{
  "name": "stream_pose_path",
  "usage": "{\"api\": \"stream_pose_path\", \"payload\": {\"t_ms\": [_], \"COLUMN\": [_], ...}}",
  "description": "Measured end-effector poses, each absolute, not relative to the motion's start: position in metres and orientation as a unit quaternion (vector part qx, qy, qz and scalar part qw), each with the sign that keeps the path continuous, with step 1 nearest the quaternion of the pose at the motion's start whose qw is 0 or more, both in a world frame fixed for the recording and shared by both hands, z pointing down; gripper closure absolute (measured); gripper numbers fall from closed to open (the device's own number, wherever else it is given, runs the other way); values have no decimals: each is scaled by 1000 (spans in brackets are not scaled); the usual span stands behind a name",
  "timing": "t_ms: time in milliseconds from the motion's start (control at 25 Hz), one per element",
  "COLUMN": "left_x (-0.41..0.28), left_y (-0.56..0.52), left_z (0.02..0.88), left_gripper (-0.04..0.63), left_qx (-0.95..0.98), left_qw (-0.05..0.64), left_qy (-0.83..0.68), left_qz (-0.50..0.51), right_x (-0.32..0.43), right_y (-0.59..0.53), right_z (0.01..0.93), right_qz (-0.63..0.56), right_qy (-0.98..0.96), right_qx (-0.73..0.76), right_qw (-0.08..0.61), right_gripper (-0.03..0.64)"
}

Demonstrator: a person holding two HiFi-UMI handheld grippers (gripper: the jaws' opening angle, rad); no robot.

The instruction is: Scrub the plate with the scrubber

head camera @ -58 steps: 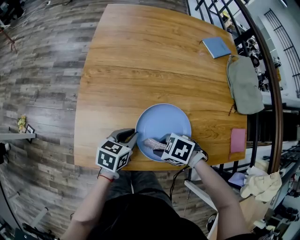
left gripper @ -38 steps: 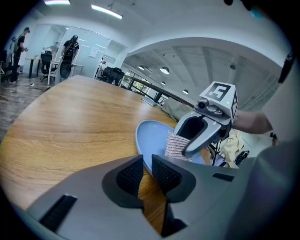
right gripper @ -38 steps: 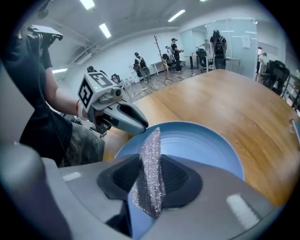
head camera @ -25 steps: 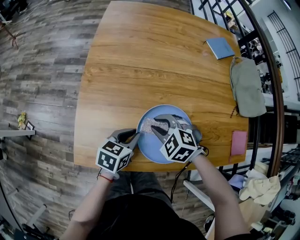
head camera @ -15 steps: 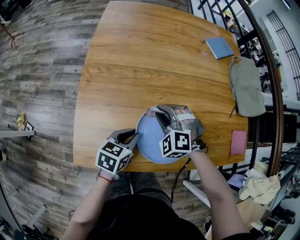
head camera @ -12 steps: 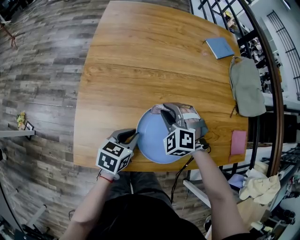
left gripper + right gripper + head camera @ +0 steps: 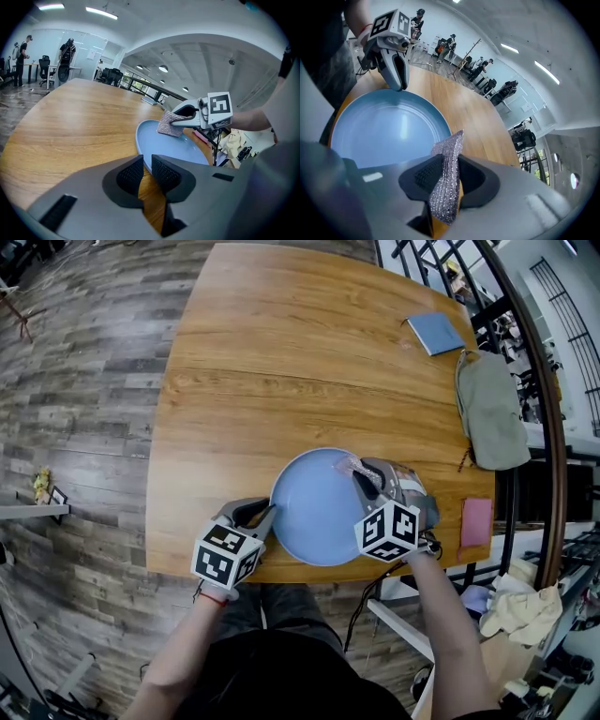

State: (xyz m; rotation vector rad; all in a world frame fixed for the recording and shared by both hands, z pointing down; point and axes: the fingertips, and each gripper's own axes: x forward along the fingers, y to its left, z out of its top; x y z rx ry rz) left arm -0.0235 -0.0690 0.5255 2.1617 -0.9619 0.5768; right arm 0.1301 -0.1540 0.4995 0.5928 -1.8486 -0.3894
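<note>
A light-blue plate (image 7: 314, 512) lies near the front edge of the wooden table (image 7: 281, 362). My left gripper (image 7: 270, 514) stays at the plate's left rim, its jaws nearly together with the rim (image 7: 142, 159) pinched between the tips. My right gripper (image 7: 361, 474) is shut on a silvery mesh scrubber (image 7: 349, 465), which sticks up between its pads (image 7: 446, 178). The scrubber (image 7: 168, 125) touches the plate's far right rim. In the right gripper view the plate (image 7: 384, 126) spreads out to the left and the left gripper (image 7: 398, 84) stands on its far rim.
A blue notebook (image 7: 433, 334) and a grey-green bag (image 7: 492, 409) lie along the table's right side, with a pink pad (image 7: 476, 521) at the right front corner. A dark railing (image 7: 539, 381) runs past the right edge. The plate sits close to the table's front edge.
My right gripper carried the scrubber from the plate's near part up to its far left rim, then along the far rim to the right side. The left gripper and plate stayed put.
</note>
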Motion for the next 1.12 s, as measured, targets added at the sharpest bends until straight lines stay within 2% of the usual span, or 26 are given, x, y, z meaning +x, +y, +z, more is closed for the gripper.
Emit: {"api": "stream_pose_path", "payload": {"t_ms": [680,800,960,1120], "left_x": [-22,-20,-31,-48], "left_y": [-74,-78,-93,-81], "left_z": [525,523,503,517], "left_gripper": [554,555,557,557], "left_qx": [833,833,832,824], "left_qw": [328,331,338,317], "left_qy": [-384,-389,-425,-431], "left_qz": [227,210,109,188], "right_x": [145,132,103,81], "right_y": [-76,-61,-43,-31], "right_z": [505,509,511,511], "right_qz": [130,156,157,135], "right_qy": [-831,-841,-855,-862], "right_qx": [247,226,188,148], "right_qw": [481,466,458,466], "right_gripper": [508,508,508,508]}}
